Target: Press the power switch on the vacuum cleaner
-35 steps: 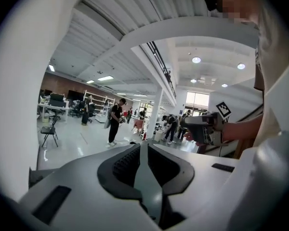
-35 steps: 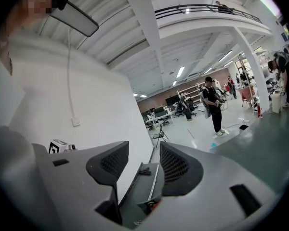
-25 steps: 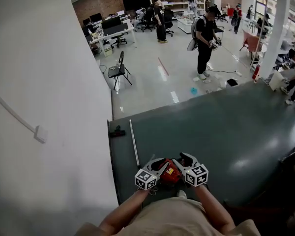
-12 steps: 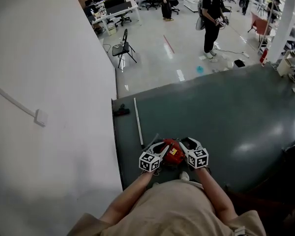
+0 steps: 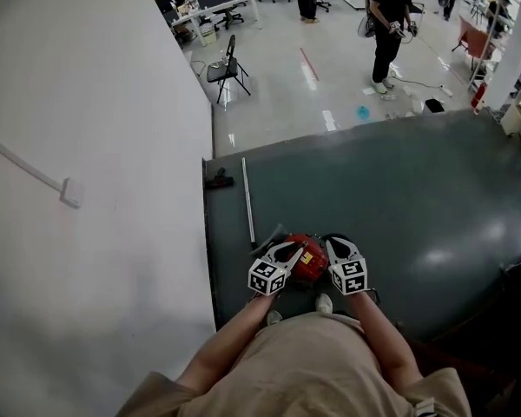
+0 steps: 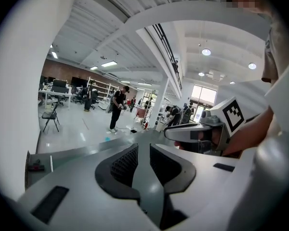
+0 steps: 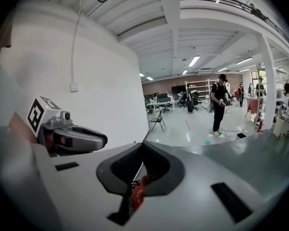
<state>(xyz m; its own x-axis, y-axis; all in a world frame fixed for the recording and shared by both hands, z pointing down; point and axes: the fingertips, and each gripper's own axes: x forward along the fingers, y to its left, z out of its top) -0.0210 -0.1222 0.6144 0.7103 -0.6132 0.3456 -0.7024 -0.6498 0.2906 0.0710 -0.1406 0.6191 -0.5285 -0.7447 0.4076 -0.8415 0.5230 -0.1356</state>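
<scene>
A red vacuum cleaner (image 5: pixel 309 264) lies on the dark green floor mat (image 5: pixel 417 198) just in front of the person's feet. Both grippers hover close over it. My left gripper (image 5: pixel 286 250) is over its left side, jaws a little apart with only floor showing between the pads (image 6: pixel 143 150). My right gripper (image 5: pixel 336 247) is over its right side, its jaws shut tip to tip (image 7: pixel 143 146) with nothing held. A bit of the red body (image 7: pixel 137 195) shows below the right jaws. The switch itself is not visible.
A white wall (image 5: pixel 95 189) runs along the left of the mat. A thin white tube (image 5: pixel 247 200) and a black nozzle piece (image 5: pixel 218 181) lie near the mat's far left corner. Beyond are a folding chair (image 5: pixel 229 68) and a standing person (image 5: pixel 389 24).
Both grippers have sunk lower and closer onto the red vacuum cleaner. The right gripper's jaws, spread before, are now closed. The head view has tipped further down.
</scene>
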